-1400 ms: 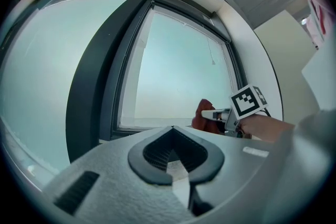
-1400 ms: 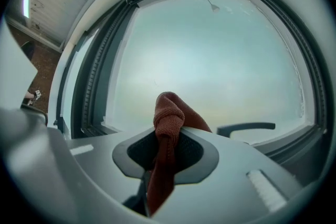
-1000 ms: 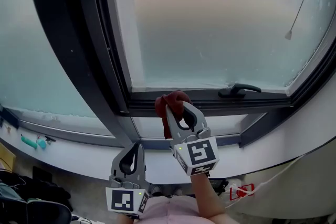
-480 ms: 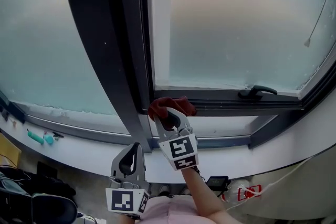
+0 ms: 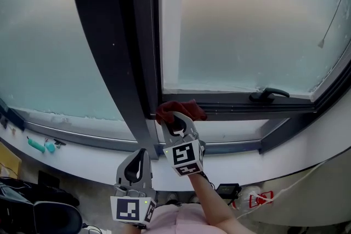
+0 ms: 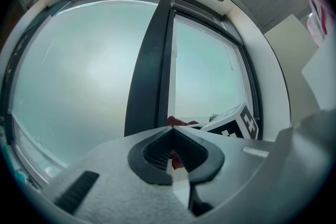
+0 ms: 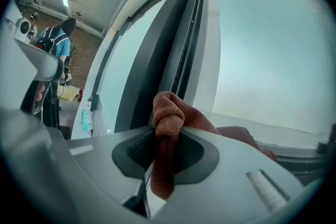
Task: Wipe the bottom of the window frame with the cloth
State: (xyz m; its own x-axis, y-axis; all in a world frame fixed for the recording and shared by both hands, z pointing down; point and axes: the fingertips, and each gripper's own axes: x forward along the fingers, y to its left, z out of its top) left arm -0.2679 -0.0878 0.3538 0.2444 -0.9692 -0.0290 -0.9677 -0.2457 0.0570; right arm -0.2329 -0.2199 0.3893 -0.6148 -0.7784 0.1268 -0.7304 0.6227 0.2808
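The head view looks steeply down, the 2 gripper views forward; all 3 share the dark window frame (image 5: 118, 63).

The window frame's bottom rail (image 5: 230, 107) is carrying the red cloth (image 5: 178, 108) at its left corner. A teal item (image 5: 38, 145), possibly a tool, is lying toward the white sill's (image 5: 98, 159) left end.

Black window handle (image 5: 267, 95) at right; teal tool (image 5: 35, 144) far left.
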